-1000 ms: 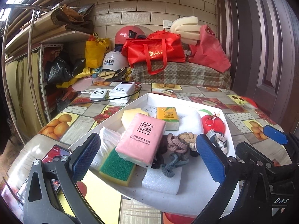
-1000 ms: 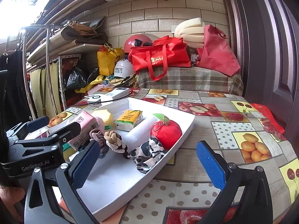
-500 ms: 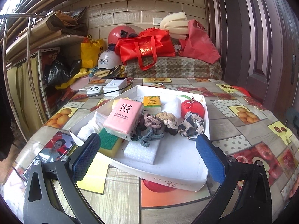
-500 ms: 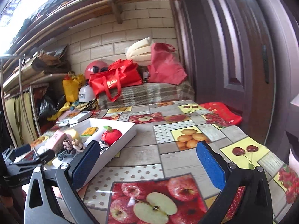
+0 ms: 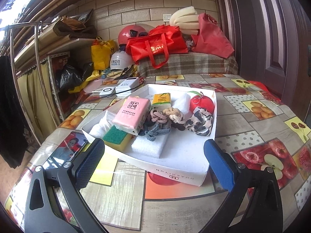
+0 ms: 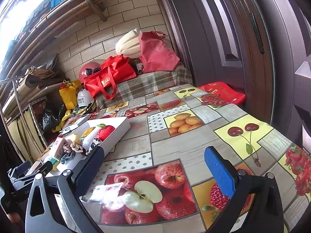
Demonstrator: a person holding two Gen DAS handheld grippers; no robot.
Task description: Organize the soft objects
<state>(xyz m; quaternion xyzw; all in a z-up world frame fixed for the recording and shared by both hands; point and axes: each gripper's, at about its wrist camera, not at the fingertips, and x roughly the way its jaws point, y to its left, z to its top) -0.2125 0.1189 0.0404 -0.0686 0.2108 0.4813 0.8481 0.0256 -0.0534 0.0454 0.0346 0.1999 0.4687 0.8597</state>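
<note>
On the desk (image 5: 252, 128) sits a white box (image 5: 175, 169) full of soft things — a pink tissue pack (image 5: 132, 113), a red apple toy (image 5: 202, 103). Both claws, left (image 5: 153, 163) and right (image 6: 153, 167), hang wide apart — holding nothing.

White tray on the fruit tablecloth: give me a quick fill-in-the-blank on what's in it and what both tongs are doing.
1. The pink tissue pack lies partly on the green and ____ sponge.
2. The leopard-print scrunchie sits just in front of the red plush ____.
3. Both the left tongs and the right tongs are ____ and hold nothing.
4. All the soft things lie inside the white ____.

Missing words: yellow; apple; open; tray
</note>
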